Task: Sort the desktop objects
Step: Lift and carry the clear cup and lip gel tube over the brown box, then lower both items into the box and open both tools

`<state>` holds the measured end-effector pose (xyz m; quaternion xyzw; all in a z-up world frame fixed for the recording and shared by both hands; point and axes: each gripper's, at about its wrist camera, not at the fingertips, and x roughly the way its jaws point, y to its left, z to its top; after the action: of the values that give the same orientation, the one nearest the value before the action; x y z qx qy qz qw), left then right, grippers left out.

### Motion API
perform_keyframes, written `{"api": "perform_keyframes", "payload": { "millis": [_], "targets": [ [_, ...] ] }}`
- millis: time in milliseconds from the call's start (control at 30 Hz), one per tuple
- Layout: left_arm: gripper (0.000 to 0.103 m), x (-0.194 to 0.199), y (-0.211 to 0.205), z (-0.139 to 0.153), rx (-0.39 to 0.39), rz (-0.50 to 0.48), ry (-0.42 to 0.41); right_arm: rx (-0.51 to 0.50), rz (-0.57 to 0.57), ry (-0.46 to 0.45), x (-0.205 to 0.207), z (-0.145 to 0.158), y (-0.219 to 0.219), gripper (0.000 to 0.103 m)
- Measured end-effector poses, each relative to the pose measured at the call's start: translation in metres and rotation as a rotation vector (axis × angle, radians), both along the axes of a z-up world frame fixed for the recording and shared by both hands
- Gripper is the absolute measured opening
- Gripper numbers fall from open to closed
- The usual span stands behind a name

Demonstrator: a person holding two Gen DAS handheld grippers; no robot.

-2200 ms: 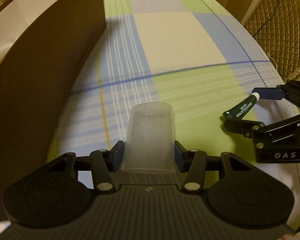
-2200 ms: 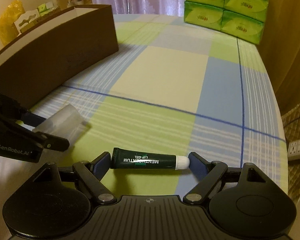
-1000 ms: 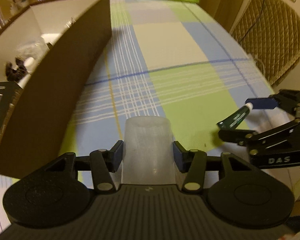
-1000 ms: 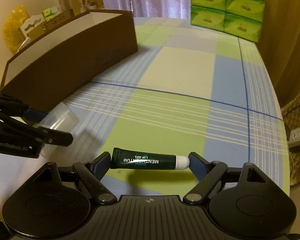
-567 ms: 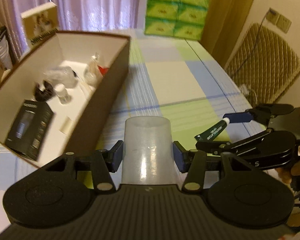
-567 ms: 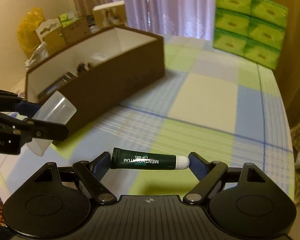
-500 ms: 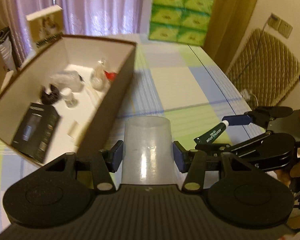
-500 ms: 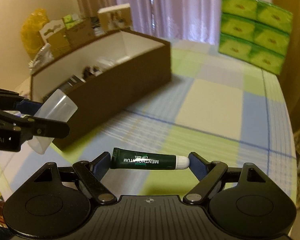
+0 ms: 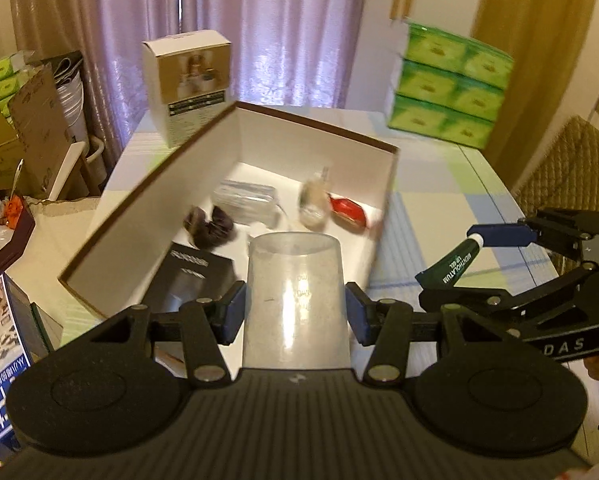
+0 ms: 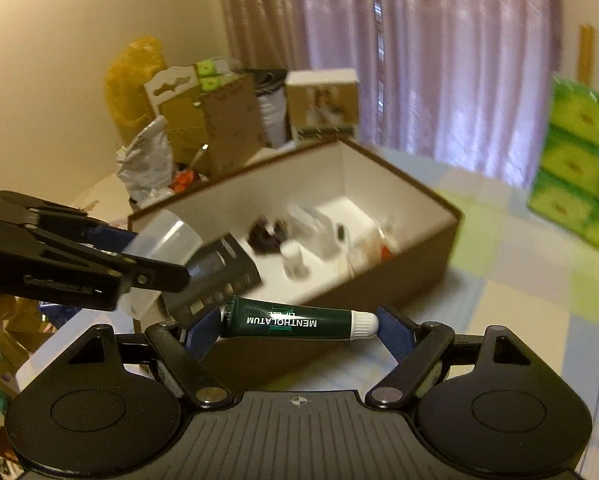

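two things are in your grip at once: the left gripper (image 9: 294, 312) is clamped on a frosted plastic measuring cup (image 9: 295, 300), and the right gripper (image 10: 299, 326) pinches a dark green mentholatum lip gel tube (image 10: 295, 323) end to end, crimp on one pad and white cap on the other. both are carried in the air. the cup hangs at the near end of the brown storage box (image 9: 383, 208), while the tube looks short of the box's near wall, over the checked tablecloth (image 10: 511, 256).

this reads as the carry-to-box step, with the drop not yet made. next you'd want each gripper over the white floor of the box, low enough to let go gently — cup first, since it looks closer.

mind what already lies inside: a black carton (image 9: 191, 276) at the near end, a dark scrunchie (image 9: 209, 226), a clear packet (image 9: 247, 202), a small glass bottle (image 9: 313, 204) and something red (image 9: 347, 212). the carton sits right beneath the cup, so free floor there is scarce. the two grippers are also near each other — keep them from crossing. green tissue packs (image 9: 447, 84) stand well clear at the far end.
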<state>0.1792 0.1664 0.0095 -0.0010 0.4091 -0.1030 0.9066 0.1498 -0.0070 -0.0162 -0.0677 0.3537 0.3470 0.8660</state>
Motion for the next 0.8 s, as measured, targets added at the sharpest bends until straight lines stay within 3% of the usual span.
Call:
{"api": "perform_keyframes", "payload": {
  "millis": [233, 800],
  "targets": [
    [0.047, 0.044, 0.02, -0.01, -0.001, -0.012, 0.032, -0.063, 0.068, -0.056, 0.044, -0.009, 0.039, 0.081],
    [0.047, 0.122, 0.02, -0.07, 0.002, -0.087, 0.189, -0.322, 0.233, -0.012, 0.117, -0.072, 0.077, 0.081]
  ]
}}
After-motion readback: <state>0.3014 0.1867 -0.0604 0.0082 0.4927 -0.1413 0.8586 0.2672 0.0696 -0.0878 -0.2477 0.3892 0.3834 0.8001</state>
